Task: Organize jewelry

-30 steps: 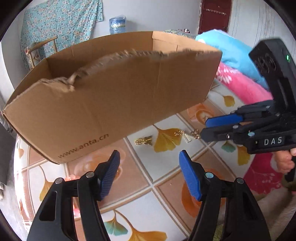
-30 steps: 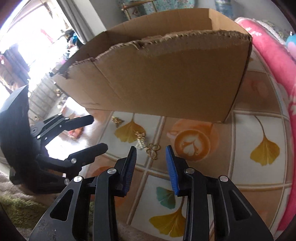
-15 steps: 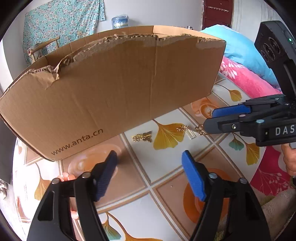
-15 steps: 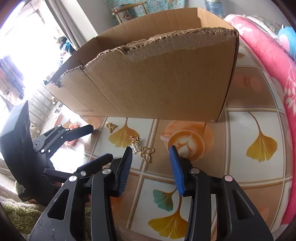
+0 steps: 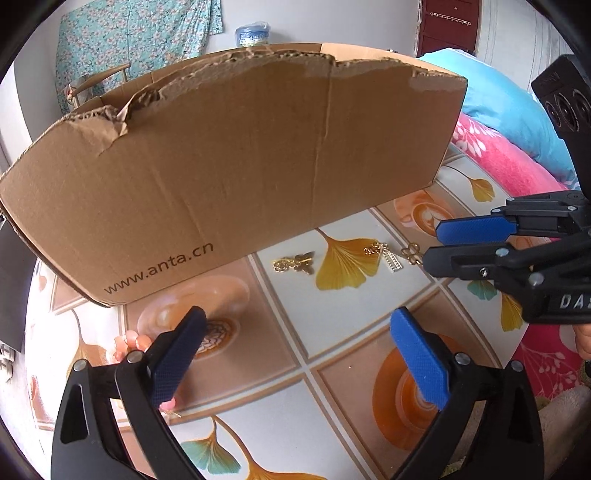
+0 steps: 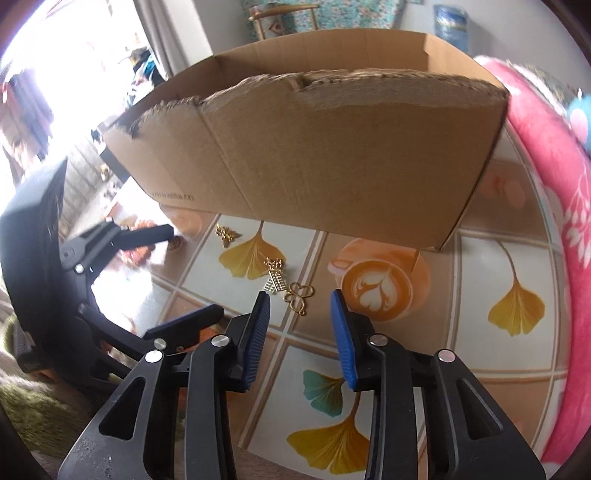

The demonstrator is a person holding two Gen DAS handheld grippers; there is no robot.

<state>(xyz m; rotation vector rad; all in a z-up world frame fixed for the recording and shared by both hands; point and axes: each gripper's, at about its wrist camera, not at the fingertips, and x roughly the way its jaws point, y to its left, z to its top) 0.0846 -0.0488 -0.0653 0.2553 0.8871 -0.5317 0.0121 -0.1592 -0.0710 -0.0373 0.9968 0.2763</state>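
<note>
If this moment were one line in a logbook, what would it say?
left gripper: open, just widened, empty | right gripper: open, just narrowed, over clover charm | cardboard box: behind

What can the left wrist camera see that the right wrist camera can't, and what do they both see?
Only the left wrist view shows the readable web address printed on the cardboard box and the dark red door. Only the right wrist view shows the bright window and the box's open inside. Both show the box, the gold butterfly charm, the ladder-shaped charm, the clover charm and the pink blanket.
</note>
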